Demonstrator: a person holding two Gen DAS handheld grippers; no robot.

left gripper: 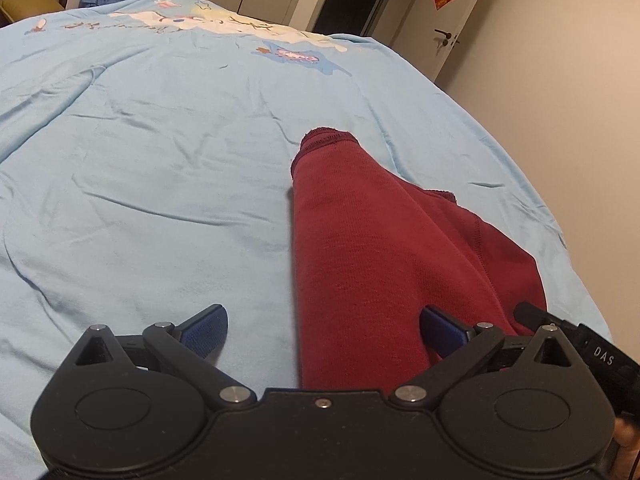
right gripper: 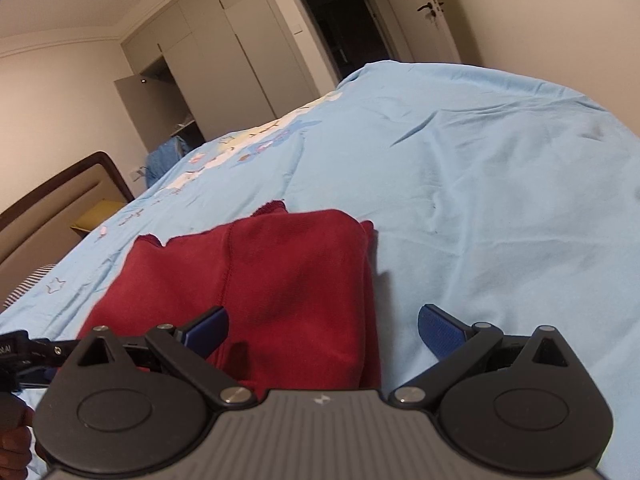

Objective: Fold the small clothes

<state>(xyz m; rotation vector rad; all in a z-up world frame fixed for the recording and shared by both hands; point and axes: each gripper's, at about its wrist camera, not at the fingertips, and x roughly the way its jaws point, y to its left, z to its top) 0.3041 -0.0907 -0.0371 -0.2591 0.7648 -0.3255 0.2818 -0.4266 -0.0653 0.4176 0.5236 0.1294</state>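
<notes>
**One red garment, two open grippers on the bed**

One dark red knit garment (left gripper: 360,240) lay on the light blue bedspread (left gripper: 140,160), and two grippers hovered over it, each with two blue-padded fingers. The garment was folded into a long strip, its long axis running away from both cameras toward the far edge of the bed, with a stitched hem at its far end. It sat nearer the bed's right edge than its left in the left wrist view.

The left gripper (left gripper: 323,332) stood wide open and held nothing; the garment's left fold edge ran up between its fingers, and its right finger lay over the cloth. The right gripper (right gripper: 323,332) was likewise spread wide and empty, the garment's (right gripper: 260,280) right edge lying between its fingers.
</notes>
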